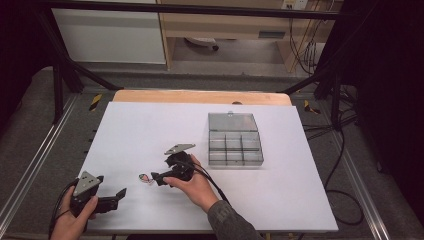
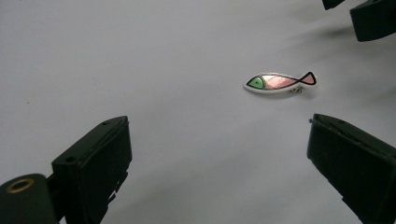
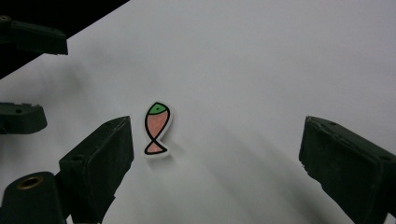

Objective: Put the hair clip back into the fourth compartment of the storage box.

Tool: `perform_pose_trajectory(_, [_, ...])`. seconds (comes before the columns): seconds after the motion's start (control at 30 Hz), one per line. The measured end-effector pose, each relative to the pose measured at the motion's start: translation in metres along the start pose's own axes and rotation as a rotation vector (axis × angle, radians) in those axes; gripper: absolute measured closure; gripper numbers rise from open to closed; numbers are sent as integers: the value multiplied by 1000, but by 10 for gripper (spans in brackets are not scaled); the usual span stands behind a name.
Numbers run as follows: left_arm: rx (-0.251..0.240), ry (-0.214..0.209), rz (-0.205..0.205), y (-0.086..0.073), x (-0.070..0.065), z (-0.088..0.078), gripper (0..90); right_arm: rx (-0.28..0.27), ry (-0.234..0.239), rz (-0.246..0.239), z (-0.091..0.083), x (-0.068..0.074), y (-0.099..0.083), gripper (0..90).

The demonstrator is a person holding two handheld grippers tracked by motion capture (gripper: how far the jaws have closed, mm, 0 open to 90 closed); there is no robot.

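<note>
A: Start at the right claw (image 1: 156, 177). What is it doing?

B: It is spread wide with nothing in it, low over the white worktop (image 1: 150, 125). In the right gripper view the fish pin (image 3: 156, 129) lies flat just beside one jaw, inside the gap but far off centre.

A: And the left claw (image 1: 117, 197)?

B: Also wide open and empty, resting near the front left corner, pointed at the same pin, which lies near it but out ahead of its jaws.

A: How will the pin handle?

B: I judge it light, thin and stiff, an enamelled face with a small metal clasp underneath. Lying flat, it gives little edge to catch, and the glossy face could slip. I would close across the narrow body, between the green head and the tail, with the jaw tips touching the worktop.

A: Anything farther out?

B: A clear compartment box (image 1: 235, 145), lid raised, stands well apart to the right.
</note>
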State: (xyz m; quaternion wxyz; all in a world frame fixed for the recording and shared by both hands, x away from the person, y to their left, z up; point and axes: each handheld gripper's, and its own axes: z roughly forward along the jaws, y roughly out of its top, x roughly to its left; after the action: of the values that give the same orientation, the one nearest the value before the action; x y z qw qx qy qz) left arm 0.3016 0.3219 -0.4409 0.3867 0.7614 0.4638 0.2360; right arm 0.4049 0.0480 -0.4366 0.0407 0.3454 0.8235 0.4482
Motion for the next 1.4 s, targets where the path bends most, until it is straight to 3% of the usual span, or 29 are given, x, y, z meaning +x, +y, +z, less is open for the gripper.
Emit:
perform_pose_trajectory(0.3, [9, 2, 4, 0, 0, 0, 64, -20, 0, 18, 11, 4, 8, 217])
perform_pose_trajectory(0.73, [17, 3, 5, -1, 0, 0, 64, -41, 23, 10, 20, 7, 9, 493])
perform_pose_trajectory(1.1, [14, 1, 5, 0, 0, 0, 65, 10, 55, -8, 35, 16, 5, 631])
perform_pose_trajectory(1.4, [16, 2, 4, -1, 1, 0, 65, 57, 55, -50, 46, 25, 1, 664])
